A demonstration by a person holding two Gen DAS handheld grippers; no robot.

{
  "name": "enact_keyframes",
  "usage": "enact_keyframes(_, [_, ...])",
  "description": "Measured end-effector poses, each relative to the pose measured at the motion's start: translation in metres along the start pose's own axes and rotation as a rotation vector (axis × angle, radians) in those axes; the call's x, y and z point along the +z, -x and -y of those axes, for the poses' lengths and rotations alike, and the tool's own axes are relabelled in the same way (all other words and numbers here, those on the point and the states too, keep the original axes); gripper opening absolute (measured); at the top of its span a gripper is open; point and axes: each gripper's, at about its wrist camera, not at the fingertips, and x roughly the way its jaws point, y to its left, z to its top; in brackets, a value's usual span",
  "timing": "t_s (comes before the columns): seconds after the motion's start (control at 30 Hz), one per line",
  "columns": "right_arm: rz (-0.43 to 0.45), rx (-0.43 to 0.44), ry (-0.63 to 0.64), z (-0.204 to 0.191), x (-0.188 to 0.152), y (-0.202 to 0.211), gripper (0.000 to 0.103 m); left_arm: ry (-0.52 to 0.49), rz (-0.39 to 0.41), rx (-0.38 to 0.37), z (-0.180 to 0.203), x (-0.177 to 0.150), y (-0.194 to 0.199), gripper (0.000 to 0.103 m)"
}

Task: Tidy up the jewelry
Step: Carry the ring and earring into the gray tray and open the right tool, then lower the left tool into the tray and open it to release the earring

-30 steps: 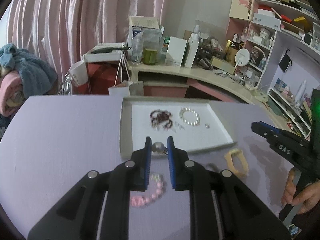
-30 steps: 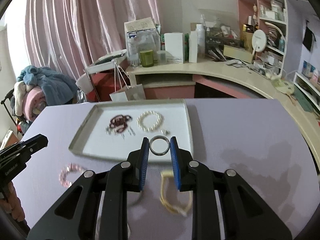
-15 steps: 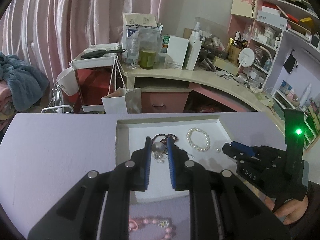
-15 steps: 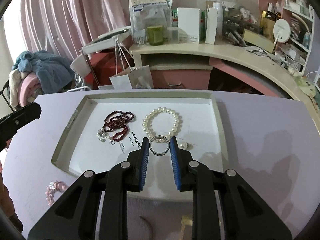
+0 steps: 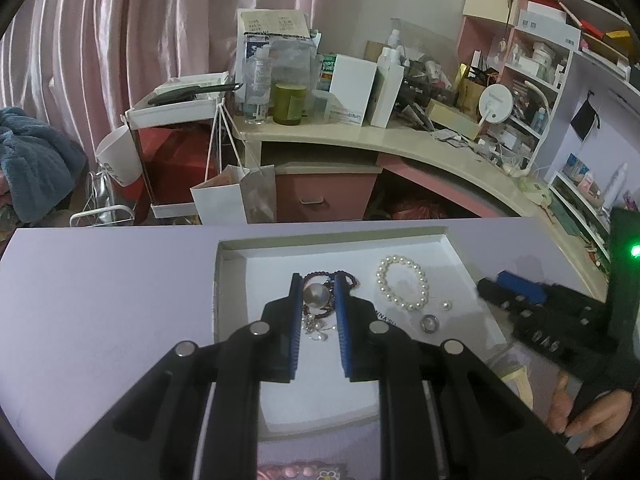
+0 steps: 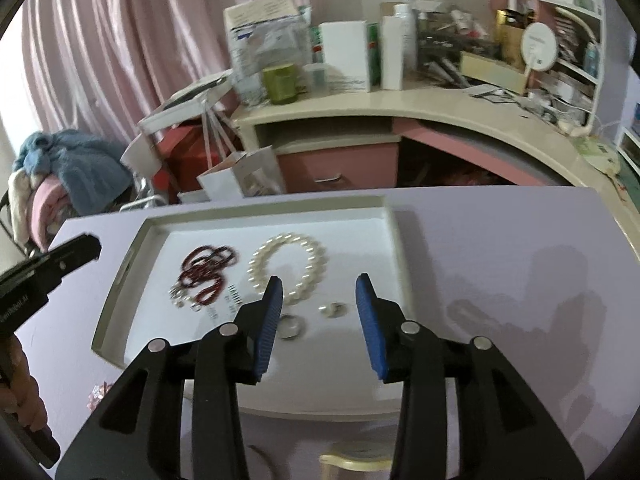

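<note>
A white tray lies on the lilac table. In it are a dark red bead string, a pearl bracelet, a silver ring and a small pearl stud. My left gripper is shut on a round silver-grey bead, held above the red beads in the tray. My right gripper is open and empty above the tray, with the silver ring lying just below its left finger.
A pink bead bracelet lies on the table before the tray's near edge. A cream bangle lies near the tray's front right corner. A cluttered desk and shelves stand beyond the table.
My right gripper has opened and the silver ring it held now lies in the tray. My left gripper has moved over the tray with the bead still in it.
</note>
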Motion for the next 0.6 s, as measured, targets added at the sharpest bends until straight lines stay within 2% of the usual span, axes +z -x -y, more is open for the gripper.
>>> enact_keyframes(0.17, [0.011, -0.021, -0.036, 0.015, 0.001, 0.003, 0.04, -0.004, -0.012, -0.007, 0.003, -0.002, -0.005, 0.016])
enact_keyframes(0.6, [0.005, -0.017, -0.03, 0.014, -0.004, 0.0, 0.04, -0.009, -0.023, -0.006, 0.005, -0.005, -0.01, 0.016])
